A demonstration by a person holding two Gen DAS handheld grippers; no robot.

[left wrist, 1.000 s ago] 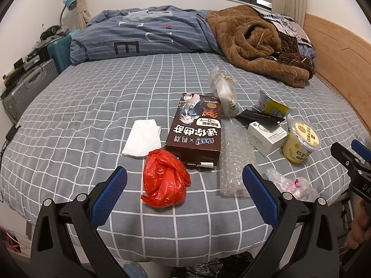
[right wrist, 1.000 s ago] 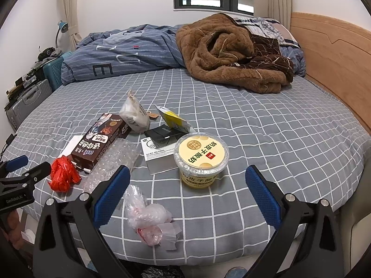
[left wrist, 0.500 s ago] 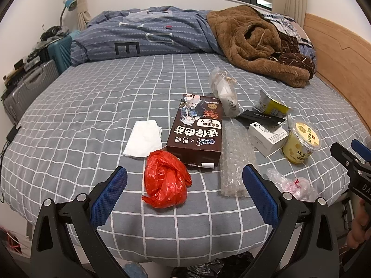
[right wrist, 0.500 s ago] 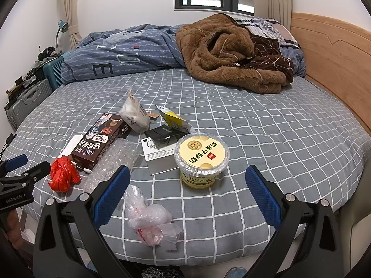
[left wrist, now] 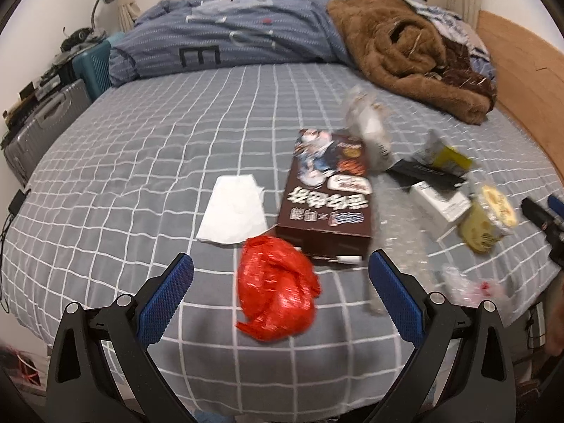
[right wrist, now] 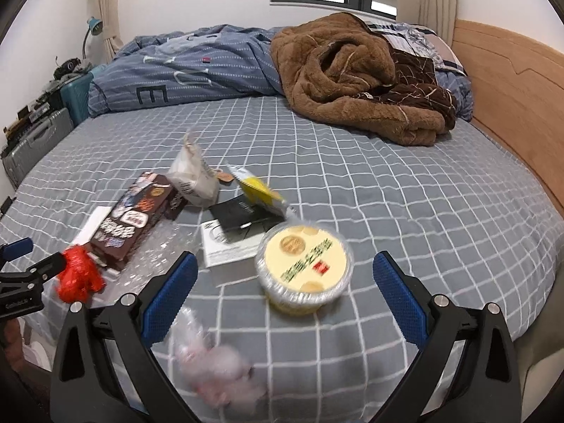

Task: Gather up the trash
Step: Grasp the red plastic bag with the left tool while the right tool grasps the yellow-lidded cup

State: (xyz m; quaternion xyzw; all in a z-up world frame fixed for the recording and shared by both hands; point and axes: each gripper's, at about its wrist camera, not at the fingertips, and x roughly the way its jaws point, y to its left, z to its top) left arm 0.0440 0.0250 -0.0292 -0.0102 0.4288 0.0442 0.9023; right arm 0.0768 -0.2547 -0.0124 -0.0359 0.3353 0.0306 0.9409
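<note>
Two grippers face a scatter of trash on the grey checked bed (left wrist: 141, 162), and both are spread wide with nothing between their pads. The brown snack box (left wrist: 328, 194) serves as landmark. Just in front of it, touching its near end, lies the crumpled red plastic bag (left wrist: 276, 292), directly ahead of the left gripper (left wrist: 280, 292); a white tissue (left wrist: 234, 215) lies flat against the box's left side, and a strip of bubble wrap (left wrist: 402, 243) runs along its right. Further right of the box sit a small white carton (right wrist: 229, 246), a black packet (right wrist: 239, 216), a yellow wrapper (right wrist: 255, 187) and the yellow lidded cup (right wrist: 305, 271), which lies centred ahead of the right gripper (right wrist: 285, 296); a clear crumpled wrapper (right wrist: 211, 370) lies nearest the bed's edge, low in the right wrist view. The likely trouble is soft stuff slipping: the red bag may squash and slide out of a shallow pinch, or the left pads may catch the sheet or nudge the box. The cup is wide and round, so the right jaws may only graze its rim and tip it over. The clear wrapper could be swept off the edge.
</note>
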